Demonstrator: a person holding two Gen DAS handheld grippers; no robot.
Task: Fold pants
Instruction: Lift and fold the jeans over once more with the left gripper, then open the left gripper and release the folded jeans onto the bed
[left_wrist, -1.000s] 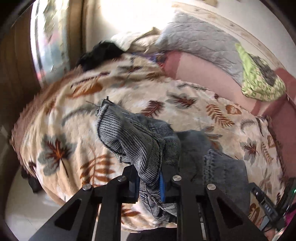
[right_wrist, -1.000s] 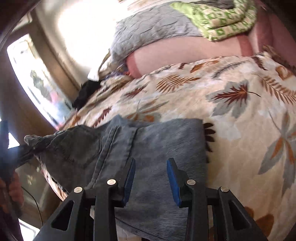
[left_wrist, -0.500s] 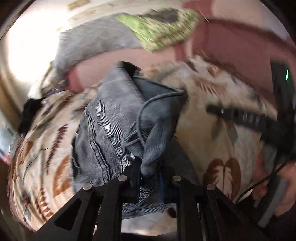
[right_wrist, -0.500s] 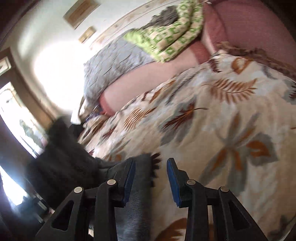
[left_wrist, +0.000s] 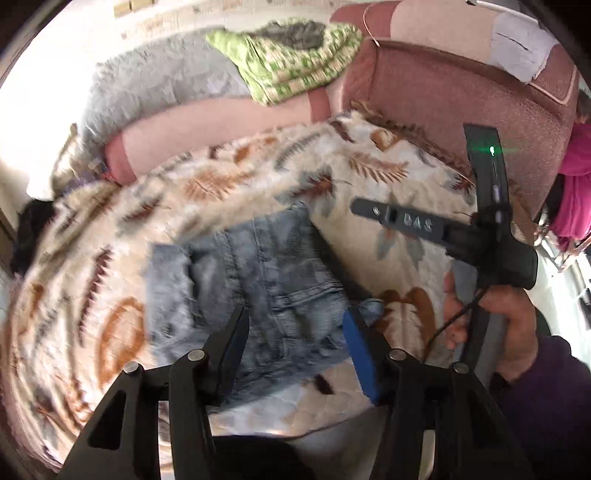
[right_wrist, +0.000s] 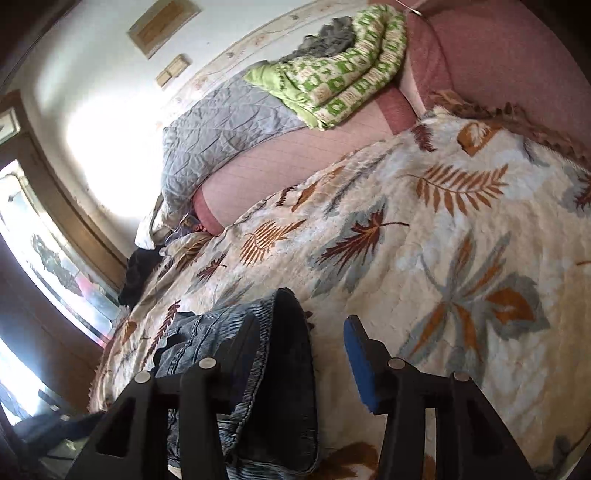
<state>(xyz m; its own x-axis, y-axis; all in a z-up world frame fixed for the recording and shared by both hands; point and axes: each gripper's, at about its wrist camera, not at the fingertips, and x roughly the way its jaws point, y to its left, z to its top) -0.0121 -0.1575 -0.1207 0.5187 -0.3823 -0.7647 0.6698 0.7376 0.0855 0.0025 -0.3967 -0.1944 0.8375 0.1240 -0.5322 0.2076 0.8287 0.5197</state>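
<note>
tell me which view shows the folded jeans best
The left wrist view: the jeans lie almost whole on the leaf-print blanket, though blurred. The right wrist view is sharper but shows only part of the jeans, partly hidden behind a finger of its gripper.

I see a leaf-print bedspread (right_wrist: 443, 221) ahead of the claw, a pink headboard (right_wrist: 517, 55) beyond, a glaring white wall (right_wrist: 92, 55), and 1 window (right_wrist: 55, 266) left.

pants (left_wrist: 266, 288): folded denim, lying on leaf-print blanket (left_wrist: 229, 184)
left tool (left_wrist: 295, 332): jaws just opened, apart, nothing gripped
right tool (left_wrist: 491, 236): in a hand (left_wrist: 506, 325)
</note>
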